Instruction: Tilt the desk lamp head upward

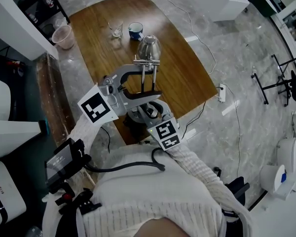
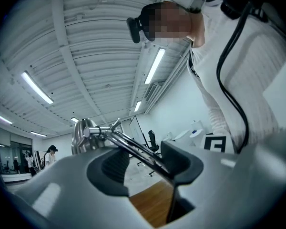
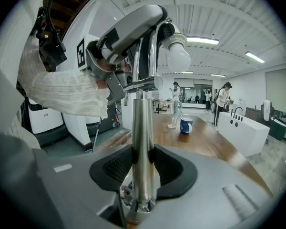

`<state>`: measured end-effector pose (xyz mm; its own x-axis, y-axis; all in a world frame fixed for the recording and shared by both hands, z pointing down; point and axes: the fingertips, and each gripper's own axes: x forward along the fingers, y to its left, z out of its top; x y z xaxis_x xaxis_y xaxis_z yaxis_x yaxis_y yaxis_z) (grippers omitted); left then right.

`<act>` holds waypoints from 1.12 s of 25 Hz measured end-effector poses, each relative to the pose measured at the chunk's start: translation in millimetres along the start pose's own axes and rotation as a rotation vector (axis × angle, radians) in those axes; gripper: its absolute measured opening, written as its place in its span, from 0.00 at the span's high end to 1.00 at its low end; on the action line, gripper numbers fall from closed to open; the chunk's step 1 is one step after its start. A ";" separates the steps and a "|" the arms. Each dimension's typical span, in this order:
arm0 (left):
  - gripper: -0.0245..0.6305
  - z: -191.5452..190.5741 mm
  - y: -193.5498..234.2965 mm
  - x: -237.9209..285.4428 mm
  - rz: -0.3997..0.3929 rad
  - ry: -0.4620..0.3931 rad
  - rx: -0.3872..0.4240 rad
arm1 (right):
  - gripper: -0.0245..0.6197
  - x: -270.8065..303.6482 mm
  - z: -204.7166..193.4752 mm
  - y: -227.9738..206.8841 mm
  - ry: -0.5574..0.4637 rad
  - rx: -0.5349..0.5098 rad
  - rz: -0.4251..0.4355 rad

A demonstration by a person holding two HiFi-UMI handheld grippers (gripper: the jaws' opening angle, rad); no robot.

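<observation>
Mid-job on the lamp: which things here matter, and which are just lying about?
In the job: lamp head; lamp arm, between the jaws of the open left gripper; lamp post, clamped by the right gripper.
Lying about: glass; mug; pink cup; power strip.

Desk lamp [image 3: 143, 128] in polished metal; table [image 1: 98, 38] in glossy wood; left gripper [image 2: 145, 168] and right gripper [image 3: 143, 168] in matt grey plastic; sleeve [image 3: 62, 94] in white ribbed knit; floor [image 1: 237, 58] smooth, marbled.
</observation>
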<state>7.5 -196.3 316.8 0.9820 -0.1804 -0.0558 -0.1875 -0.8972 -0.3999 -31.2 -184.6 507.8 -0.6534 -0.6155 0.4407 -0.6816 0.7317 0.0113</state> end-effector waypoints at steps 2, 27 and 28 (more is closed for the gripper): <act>0.66 2.0 -1.5 0.4 0.002 -0.001 -0.002 | 0.75 -2.2 0.5 0.6 0.000 0.002 -0.003; 0.69 -14.3 -48.1 -84.4 0.569 -0.100 -0.497 | 0.72 -45.5 18.4 11.9 -0.117 0.049 0.019; 0.70 -20.8 -51.2 -87.1 0.598 -0.089 -0.503 | 0.72 -47.4 17.7 8.6 -0.127 0.061 0.008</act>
<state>-68.9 -143.0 361.2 0.7051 -0.6766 -0.2123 -0.6517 -0.7363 0.1820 -11.9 -154.4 471.1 -0.6930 -0.6445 0.3229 -0.6921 0.7202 -0.0478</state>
